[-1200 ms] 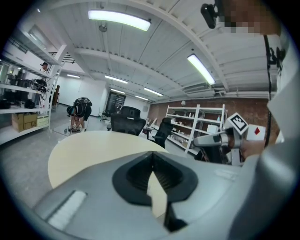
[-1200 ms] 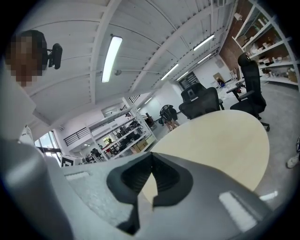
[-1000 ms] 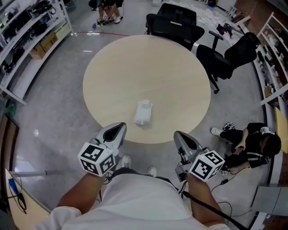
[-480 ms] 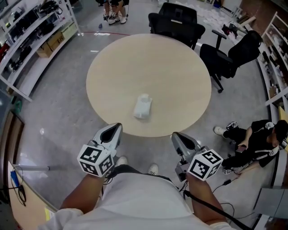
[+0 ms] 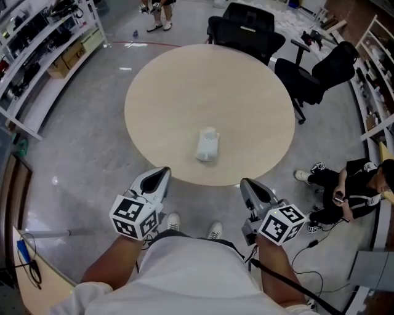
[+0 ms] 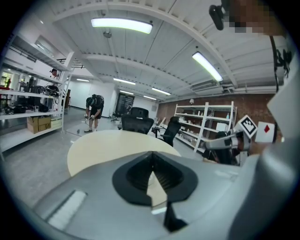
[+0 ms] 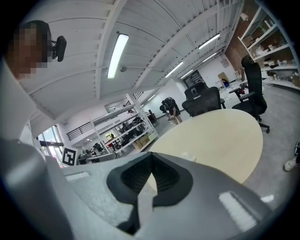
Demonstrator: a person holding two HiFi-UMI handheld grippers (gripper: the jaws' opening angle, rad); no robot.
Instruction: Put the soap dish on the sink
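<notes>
On the round beige table (image 5: pixel 209 86), the soap dish (image 5: pixel 208 145) lies alone, a small white thing toward the near edge and a little right of the table's middle; its details are too small to make out. Both grippers hang short of the table edge, over the grey floor (image 5: pixel 92 141), close to the person's body and well apart from the soap dish. The left gripper (image 5: pixel 163 171) points toward the table with its jaws pressed together, and its own view shows the two dark pads meeting at the tip (image 6: pixel 151 155) with nothing between them. The right gripper (image 5: pixel 245 183) is likewise closed on nothing, its pads drawn to one seam (image 7: pixel 151 157) in the right gripper view. Each carries its marker cube near the wrist. Beyond the table stand two black office chairs (image 5: pixel 246 27), one at the far side and one (image 5: pixel 317 74) further right. White shelving (image 5: pixel 37 43) lines the left side of the room. A person (image 5: pixel 348 191) in dark clothes sits on the floor to the right of the table, and another person's legs (image 5: pixel 157 9) show at the top edge.
</notes>
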